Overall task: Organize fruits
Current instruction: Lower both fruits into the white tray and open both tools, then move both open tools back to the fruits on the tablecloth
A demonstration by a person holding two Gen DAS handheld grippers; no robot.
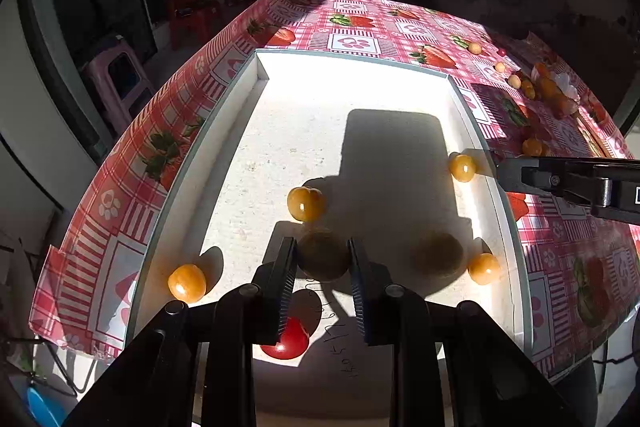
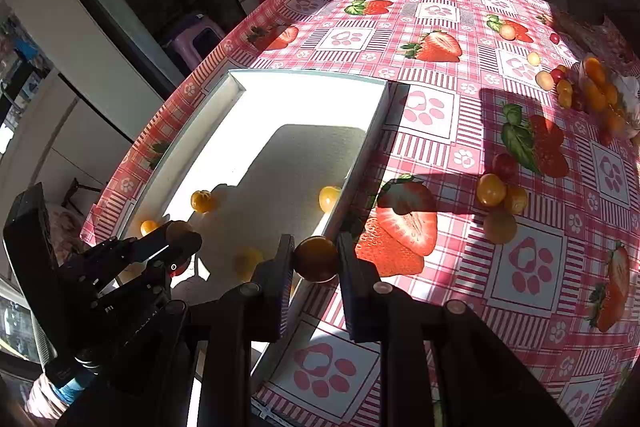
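Observation:
A white shallow box point(image 1: 256, 67) lies on the strawberry-print tablecloth point(image 2: 440, 107) and holds several yellow cherry tomatoes, such as one point(image 1: 306, 203) in the middle, and a red one point(image 1: 288, 341) near the front. My left gripper point(image 1: 323, 259) is over the box, shut on a yellow tomato point(image 1: 323, 255) that sits in shadow. My right gripper point(image 2: 315, 261) is shut on a yellow tomato point(image 2: 316, 259) above the box's right wall point(image 2: 360, 163). The left gripper also shows in the right wrist view point(image 2: 176, 239), and the right gripper in the left wrist view point(image 1: 502, 171).
Loose yellow tomatoes point(image 2: 491, 189) and a red one point(image 2: 505, 165) lie on the cloth right of the box. A pile of mixed small fruits point(image 2: 592, 91) sits at the far right. A purple stool point(image 2: 196, 41) stands beyond the table's left edge.

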